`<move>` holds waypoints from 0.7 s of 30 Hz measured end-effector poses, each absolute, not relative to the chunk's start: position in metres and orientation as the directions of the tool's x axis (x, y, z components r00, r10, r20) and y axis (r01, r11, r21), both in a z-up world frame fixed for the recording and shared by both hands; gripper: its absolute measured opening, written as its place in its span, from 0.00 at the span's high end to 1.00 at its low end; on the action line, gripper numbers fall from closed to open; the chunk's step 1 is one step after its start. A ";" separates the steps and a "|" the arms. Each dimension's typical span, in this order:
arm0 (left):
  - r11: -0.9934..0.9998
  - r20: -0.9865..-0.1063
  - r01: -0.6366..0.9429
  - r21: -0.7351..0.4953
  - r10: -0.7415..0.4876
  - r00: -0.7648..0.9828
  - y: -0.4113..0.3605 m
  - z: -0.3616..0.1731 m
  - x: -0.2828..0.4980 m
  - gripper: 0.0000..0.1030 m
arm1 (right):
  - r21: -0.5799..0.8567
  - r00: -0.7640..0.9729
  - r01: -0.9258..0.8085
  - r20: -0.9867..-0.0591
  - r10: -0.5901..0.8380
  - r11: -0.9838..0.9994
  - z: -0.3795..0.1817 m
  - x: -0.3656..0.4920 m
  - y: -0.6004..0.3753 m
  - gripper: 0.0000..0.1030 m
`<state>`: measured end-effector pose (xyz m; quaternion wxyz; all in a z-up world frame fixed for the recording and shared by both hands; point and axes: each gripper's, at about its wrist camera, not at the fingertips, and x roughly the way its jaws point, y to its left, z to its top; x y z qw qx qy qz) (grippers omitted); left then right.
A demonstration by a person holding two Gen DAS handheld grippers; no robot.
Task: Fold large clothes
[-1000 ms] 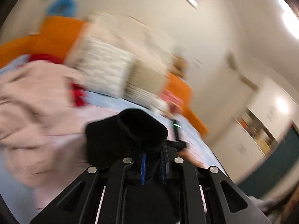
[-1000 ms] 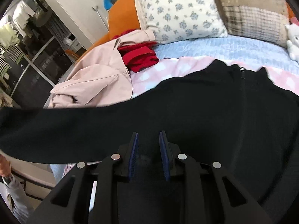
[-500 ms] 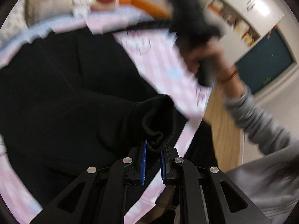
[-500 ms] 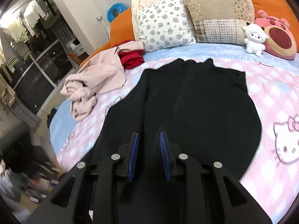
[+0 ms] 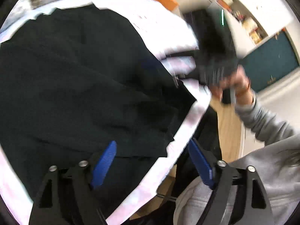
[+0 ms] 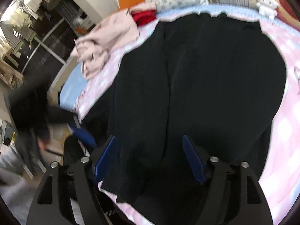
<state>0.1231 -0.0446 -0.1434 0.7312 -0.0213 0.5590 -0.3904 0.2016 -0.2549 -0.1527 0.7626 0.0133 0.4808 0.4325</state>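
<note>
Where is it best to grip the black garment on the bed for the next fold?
Probably the near hem of the black garment, approached from the bed's near edge: it lies flat, lengthwise, hem closest. The right gripper is opening above it.

Your large black knit garment lies flat on the pink patterned bedspread, lengthwise from 12 to 6 o'clock in the right wrist view. Collar end at 12, near the pillows; hem end at 6, reaching the near bed edge. One long fold crease runs down its middle. In the left wrist view the garment fills 9 to 12 o'clock, blurred.
</note>
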 end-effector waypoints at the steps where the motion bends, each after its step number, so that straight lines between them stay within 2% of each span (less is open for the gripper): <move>1: 0.739 -0.810 0.508 -0.443 -0.573 0.127 -0.026 -0.139 0.133 0.15 | 0.433 0.144 -0.644 -0.741 0.656 0.630 -0.163 0.196 -0.252 0.29; 4: 0.835 -0.810 0.290 -0.467 -0.536 0.239 0.034 -0.146 0.174 0.15 | 0.444 0.086 -0.633 -0.774 0.628 0.634 -0.183 0.187 -0.245 0.28; 6: 0.866 -0.815 0.161 -0.474 -0.500 0.293 0.065 -0.161 0.198 0.15 | 0.459 0.051 -0.650 -0.769 0.638 0.605 -0.190 0.177 -0.239 0.32; 8: 0.866 -0.812 0.020 -0.499 -0.475 0.339 0.099 -0.186 0.230 0.17 | 0.462 0.027 -0.664 -0.771 0.636 0.588 -0.192 0.171 -0.235 0.48; 9: 0.860 -0.809 -0.032 -0.509 -0.466 0.359 0.111 -0.195 0.243 0.19 | 0.444 0.035 -0.673 -0.780 0.624 0.592 -0.191 0.169 -0.233 0.53; 10: 0.847 -0.798 -0.064 -0.528 -0.469 0.378 0.117 -0.203 0.251 0.20 | 0.425 0.050 -0.681 -0.786 0.617 0.597 -0.189 0.168 -0.233 0.65; 11: 0.834 -0.783 -0.091 -0.545 -0.467 0.410 0.129 -0.210 0.262 0.24 | 0.430 0.056 -0.682 -0.775 0.629 0.591 -0.187 0.167 -0.235 0.71; 16: 0.730 -0.726 -0.240 -0.640 -0.472 0.499 0.184 -0.240 0.313 0.30 | 0.450 0.071 -0.683 -0.743 0.666 0.575 -0.175 0.167 -0.238 0.75; 18: 0.707 -0.721 -0.267 -0.655 -0.479 0.500 0.188 -0.247 0.322 0.37 | 0.467 0.066 -0.677 -0.732 0.678 0.569 -0.172 0.167 -0.238 0.76; 20: 0.698 -0.720 -0.280 -0.659 -0.479 0.502 0.190 -0.254 0.333 0.39 | 0.488 0.061 -0.673 -0.713 0.699 0.556 -0.167 0.166 -0.243 0.80; 21: 0.668 -0.692 -0.280 -0.689 -0.494 0.526 0.193 -0.255 0.335 0.41 | 0.499 0.060 -0.669 -0.702 0.710 0.550 -0.164 0.166 -0.244 0.82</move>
